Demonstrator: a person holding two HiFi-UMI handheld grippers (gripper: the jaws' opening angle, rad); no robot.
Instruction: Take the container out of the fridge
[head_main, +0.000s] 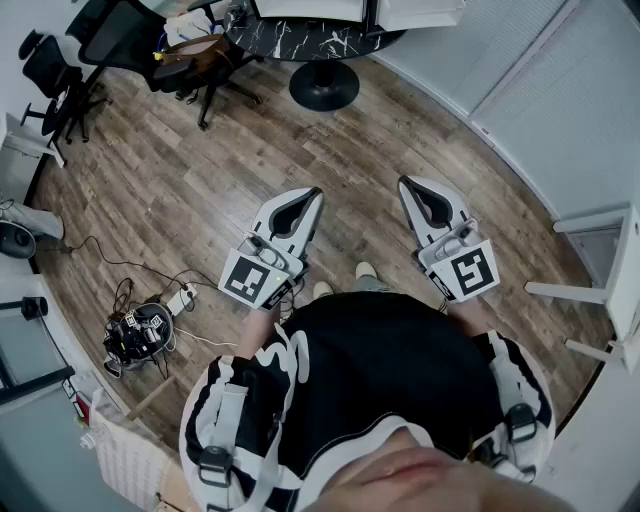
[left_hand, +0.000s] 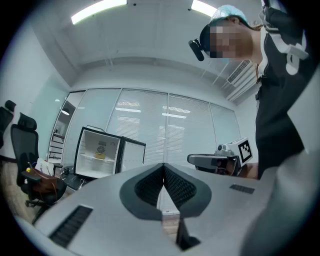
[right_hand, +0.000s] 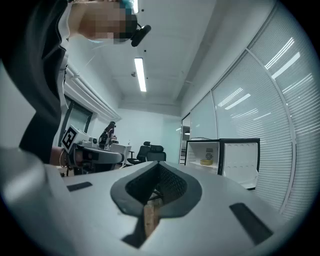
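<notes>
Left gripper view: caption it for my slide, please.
Shut left gripper aimed at an open fridge, a yellow container inside.

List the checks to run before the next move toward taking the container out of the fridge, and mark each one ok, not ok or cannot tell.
1. Is the fridge open: ok, its door stands swung wide.
2. Is the target found: ok, the yellow container sits on a shelf inside.
3. Is the left gripper empty: ok, jaws together with nothing between them.
4. Is the right gripper empty: ok, jaws together with nothing between them.
5. Are the jaws open for a grasp: not ok, both are shut.
6. Is the shelf within reach: not ok, the fridge stands well away from both.
</notes>
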